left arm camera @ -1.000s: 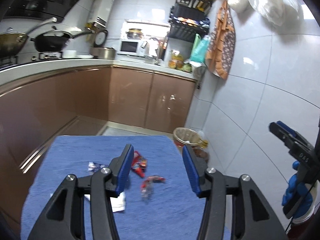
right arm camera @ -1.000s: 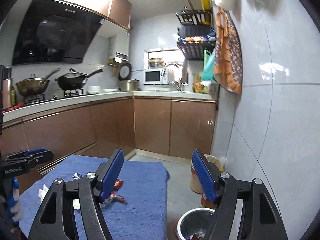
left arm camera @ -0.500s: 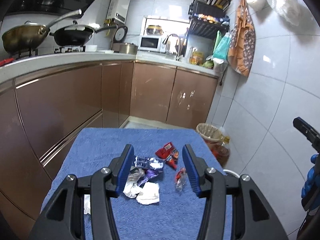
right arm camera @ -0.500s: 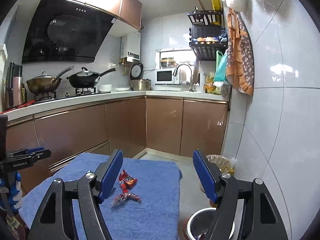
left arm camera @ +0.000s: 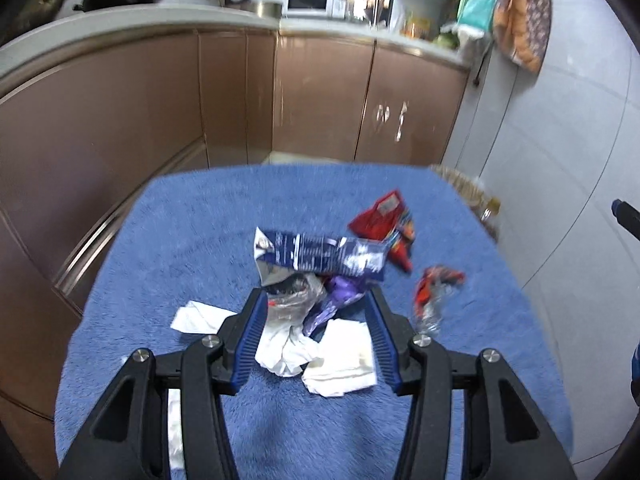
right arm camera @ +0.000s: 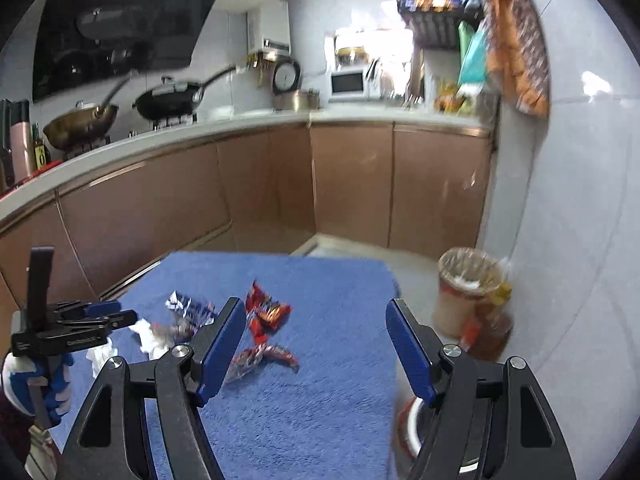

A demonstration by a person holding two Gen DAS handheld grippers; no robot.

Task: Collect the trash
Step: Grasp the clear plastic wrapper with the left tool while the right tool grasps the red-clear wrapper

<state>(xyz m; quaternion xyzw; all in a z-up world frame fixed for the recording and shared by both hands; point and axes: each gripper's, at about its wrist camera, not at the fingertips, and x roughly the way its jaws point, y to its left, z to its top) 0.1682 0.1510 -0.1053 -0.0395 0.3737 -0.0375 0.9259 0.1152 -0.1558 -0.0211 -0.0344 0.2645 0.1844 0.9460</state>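
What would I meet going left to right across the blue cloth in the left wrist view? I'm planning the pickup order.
Folded white tissue → crumpled white tissue → dark blue wrapper → red wrapper → red and clear wrapper.

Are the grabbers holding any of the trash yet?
No. The left gripper is open over the wrapper pile, not pinching it. The right gripper is open too, with nothing in it.

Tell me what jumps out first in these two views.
A heap of litter on the blue towel: a dark blue foil wrapper over crumpled white tissues, red wrappers to its right. The left gripper hangs open above the heap. A lined wastebasket stands on the floor by the wall.
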